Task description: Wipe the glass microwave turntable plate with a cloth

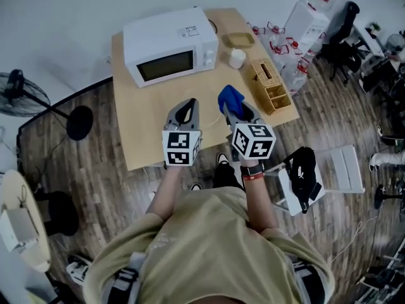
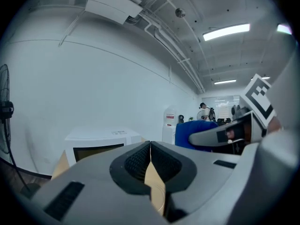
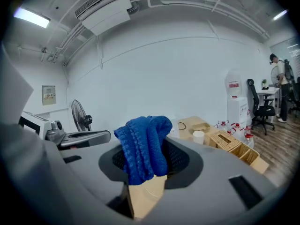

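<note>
The cloth (image 3: 143, 146) is showing a thick, soft blue knit with a rough, ribbed weave. The right gripper (image 1: 235, 111) and the left gripper (image 2: 150, 161) are wearing smooth matt grey plastic shells, with finely ribbed black pads (image 2: 137, 163). The microwave (image 1: 171, 46) is showing a smooth white casing and a dark glossy door. The table (image 1: 152, 132) is looking like pale matt wood, and the floor (image 1: 107, 170) is showing darker grained planks

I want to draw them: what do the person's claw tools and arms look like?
The left gripper and right gripper are grey shells with black ribbed jaws. Each carries a white cube with black squares. The person wears a beige short-sleeved shirt and a red wristband.
</note>
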A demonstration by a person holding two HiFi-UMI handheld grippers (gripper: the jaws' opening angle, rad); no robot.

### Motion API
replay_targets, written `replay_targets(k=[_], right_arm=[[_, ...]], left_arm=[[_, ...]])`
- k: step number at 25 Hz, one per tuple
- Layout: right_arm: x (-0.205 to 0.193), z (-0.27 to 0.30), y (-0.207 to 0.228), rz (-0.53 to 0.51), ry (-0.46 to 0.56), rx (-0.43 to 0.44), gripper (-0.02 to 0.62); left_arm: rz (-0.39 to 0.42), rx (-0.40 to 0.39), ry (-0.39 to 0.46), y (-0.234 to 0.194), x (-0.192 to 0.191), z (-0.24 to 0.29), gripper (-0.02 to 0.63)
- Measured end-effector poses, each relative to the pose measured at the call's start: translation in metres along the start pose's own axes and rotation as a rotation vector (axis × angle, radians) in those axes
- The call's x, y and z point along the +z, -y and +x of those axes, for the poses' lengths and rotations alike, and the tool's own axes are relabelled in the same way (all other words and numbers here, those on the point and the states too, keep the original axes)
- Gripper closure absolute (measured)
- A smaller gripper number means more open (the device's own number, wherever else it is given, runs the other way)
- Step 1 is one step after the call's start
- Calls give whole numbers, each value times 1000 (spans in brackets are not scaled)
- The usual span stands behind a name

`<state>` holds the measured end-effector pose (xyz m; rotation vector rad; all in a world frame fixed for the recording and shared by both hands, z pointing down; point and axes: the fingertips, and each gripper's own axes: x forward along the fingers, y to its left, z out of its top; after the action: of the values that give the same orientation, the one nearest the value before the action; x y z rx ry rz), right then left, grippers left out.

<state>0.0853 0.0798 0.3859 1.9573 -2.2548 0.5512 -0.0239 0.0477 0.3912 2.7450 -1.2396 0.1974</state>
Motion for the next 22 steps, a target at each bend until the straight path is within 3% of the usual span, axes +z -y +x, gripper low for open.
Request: replay_targets(k=[8,22], right_arm=[[14,95,9,-48,-86,167,446],[-17,213,37,-98,-300,425,445]], left_arm=[[-59,134,-16,-44,-8,52,586],[-135,346,-43,-85,-40,133,586]])
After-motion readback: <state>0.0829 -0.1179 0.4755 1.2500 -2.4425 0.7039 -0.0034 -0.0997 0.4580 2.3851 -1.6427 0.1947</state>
